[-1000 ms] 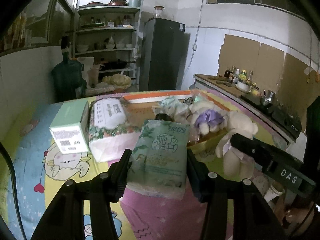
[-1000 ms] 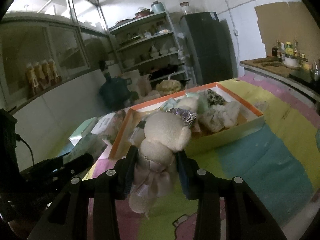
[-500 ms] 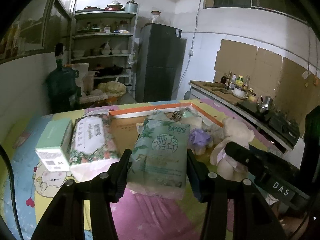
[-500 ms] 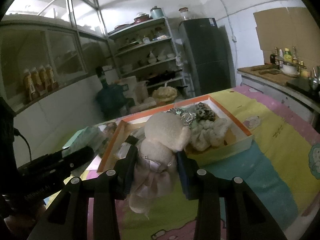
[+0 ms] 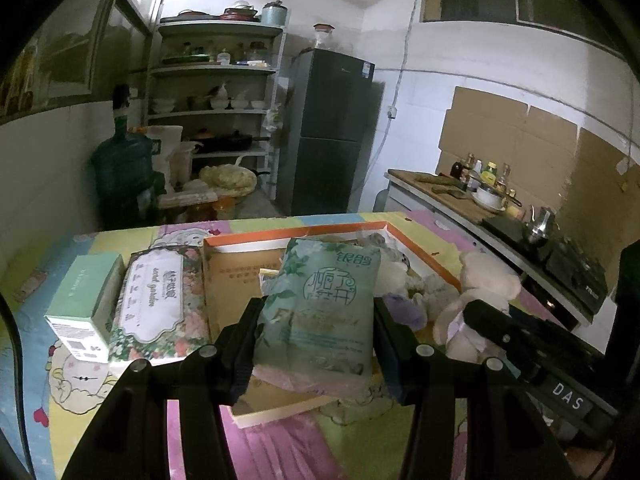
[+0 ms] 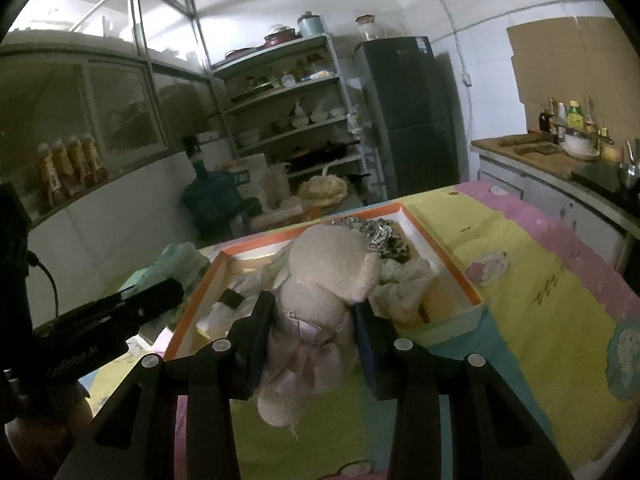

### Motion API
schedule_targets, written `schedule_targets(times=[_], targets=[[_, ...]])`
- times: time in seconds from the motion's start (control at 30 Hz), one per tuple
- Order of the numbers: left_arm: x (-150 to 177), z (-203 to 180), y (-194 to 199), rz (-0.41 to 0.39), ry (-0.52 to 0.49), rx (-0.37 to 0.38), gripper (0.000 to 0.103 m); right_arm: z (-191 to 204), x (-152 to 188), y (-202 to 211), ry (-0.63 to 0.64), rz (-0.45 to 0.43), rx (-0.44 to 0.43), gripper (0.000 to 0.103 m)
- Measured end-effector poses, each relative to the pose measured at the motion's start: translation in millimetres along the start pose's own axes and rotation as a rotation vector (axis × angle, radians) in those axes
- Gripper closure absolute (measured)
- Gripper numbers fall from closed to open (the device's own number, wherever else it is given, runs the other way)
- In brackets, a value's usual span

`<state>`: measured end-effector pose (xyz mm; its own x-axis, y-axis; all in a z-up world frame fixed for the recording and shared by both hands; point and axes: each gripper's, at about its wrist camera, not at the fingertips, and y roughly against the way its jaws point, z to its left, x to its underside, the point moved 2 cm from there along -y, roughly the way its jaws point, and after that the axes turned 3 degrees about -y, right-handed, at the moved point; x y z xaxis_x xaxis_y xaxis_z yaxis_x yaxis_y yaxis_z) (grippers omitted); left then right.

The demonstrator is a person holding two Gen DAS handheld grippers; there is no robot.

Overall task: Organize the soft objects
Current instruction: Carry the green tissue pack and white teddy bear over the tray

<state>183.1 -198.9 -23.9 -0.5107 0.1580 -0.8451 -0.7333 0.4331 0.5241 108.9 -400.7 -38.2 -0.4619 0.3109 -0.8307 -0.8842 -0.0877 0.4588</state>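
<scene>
My left gripper [image 5: 316, 332] is shut on a green tissue pack [image 5: 320, 312] and holds it in the air over the near left part of an orange-rimmed cardboard box [image 5: 256, 240]. My right gripper [image 6: 314, 320] is shut on a cream teddy bear [image 6: 320, 280] and holds it above the box's near edge [image 6: 460, 320]. The bear also shows in the left wrist view [image 5: 476, 296], with the right gripper's body beside it. Several soft toys [image 6: 404, 284] lie in the box's right half.
A floral tissue pack [image 5: 156, 300] and a pale green carton [image 5: 84, 304] sit on the cartoon-print tablecloth [image 6: 540, 280] left of the box. A counter with a stove and kettle [image 5: 540, 228] runs along the right. Shelves, a fridge and a water jug stand behind.
Both grippers have risen and drawn back from the box with their loads still held. The box and the packs beside it now sit lower and farther in both views.
</scene>
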Motion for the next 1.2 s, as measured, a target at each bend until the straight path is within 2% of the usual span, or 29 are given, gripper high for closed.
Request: schedule_targets(times=[0.5,0.87,1.2], targets=[[-17,-11,-37,0.018,0.018,-0.022,0.051,-37,-29,-24,0.065,0.022,0.011,0.063],[-28,-15,-64,0.042,0.031,-0.020,0.051,-55,-46,-55,0.091,0.095,-0.032,0.063],[-35,-16,-87,0.064,0.036,-0.041,0.051,-56,-52,-78,0.147,0.155,-0.052,0.063]])
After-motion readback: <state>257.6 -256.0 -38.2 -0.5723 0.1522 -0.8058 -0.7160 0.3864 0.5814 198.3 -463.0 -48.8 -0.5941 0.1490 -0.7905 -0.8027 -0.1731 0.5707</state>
